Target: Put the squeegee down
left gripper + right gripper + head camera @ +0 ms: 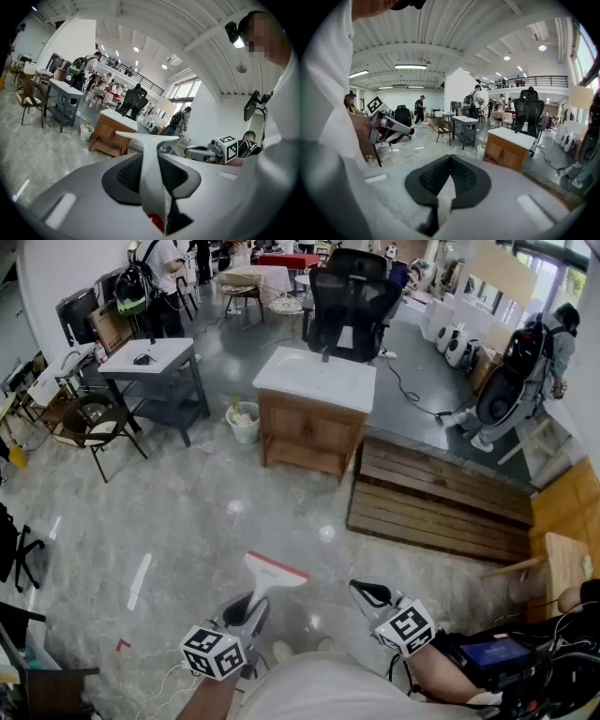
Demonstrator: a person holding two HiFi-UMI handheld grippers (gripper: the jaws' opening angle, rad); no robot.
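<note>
Head view: left gripper (251, 608) clamps squeegee (273, 575), handle pointing forward, blade crosswise; right gripper (362, 592) jaws together, empty.

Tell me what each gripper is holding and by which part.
The left gripper holds the squeegee by its handle, blade end sticking out ahead of the jaws. The right gripper holds nothing; its jaws are closed together.

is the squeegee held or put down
Held: the left gripper is shut on the squeegee, its blade raised above the floor.
</note>
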